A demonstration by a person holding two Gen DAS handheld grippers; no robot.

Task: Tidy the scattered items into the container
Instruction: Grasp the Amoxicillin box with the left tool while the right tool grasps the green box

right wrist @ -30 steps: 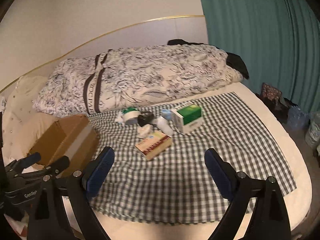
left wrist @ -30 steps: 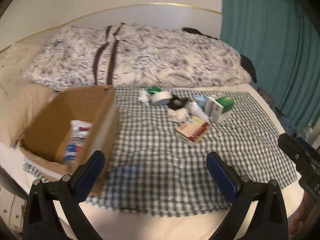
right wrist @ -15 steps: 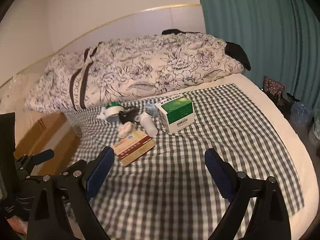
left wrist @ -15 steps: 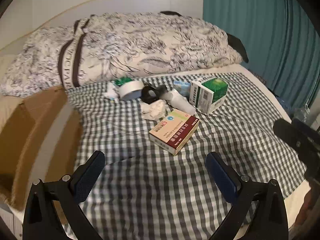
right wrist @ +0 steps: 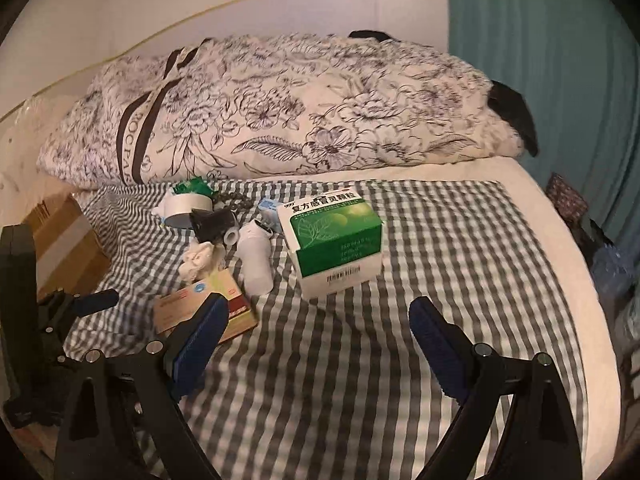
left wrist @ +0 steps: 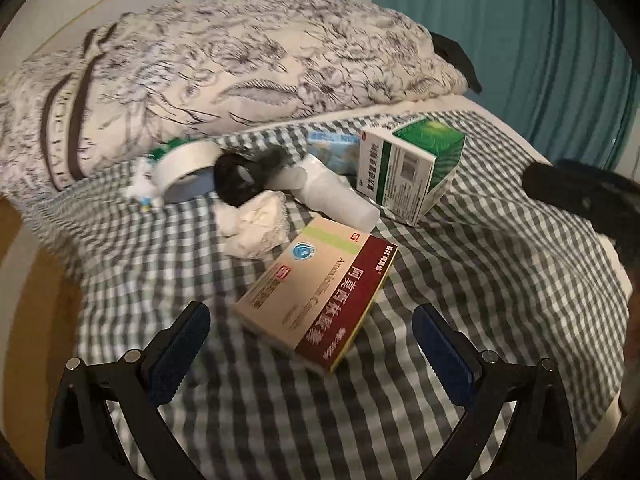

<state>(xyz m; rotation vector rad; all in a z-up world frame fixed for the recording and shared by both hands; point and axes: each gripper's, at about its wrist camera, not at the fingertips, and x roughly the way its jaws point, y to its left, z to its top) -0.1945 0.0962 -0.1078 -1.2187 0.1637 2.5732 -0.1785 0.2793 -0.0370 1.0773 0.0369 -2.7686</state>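
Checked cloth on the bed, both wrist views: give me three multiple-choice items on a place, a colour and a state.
1. Where does the flat maroon-and-beige medicine box lie relative to the green-and-white carton?
A. on top of it
B. nearer the cameras, apart from it
C. behind it, against the floral quilt

2. What colour are the pads on the fingers of the left gripper?
A. red
B. blue
C. yellow

3. How do the jaws of the right gripper stand?
A. wide apart, nothing between them
B. shut on the white plastic bottle
C. shut on the roll of white tape

Answers: 1 B, the flat box rests on the grey-and-white checked cloth in front of the carton. 2 B, both pads show blue. 3 A, only bare cloth lies between them.
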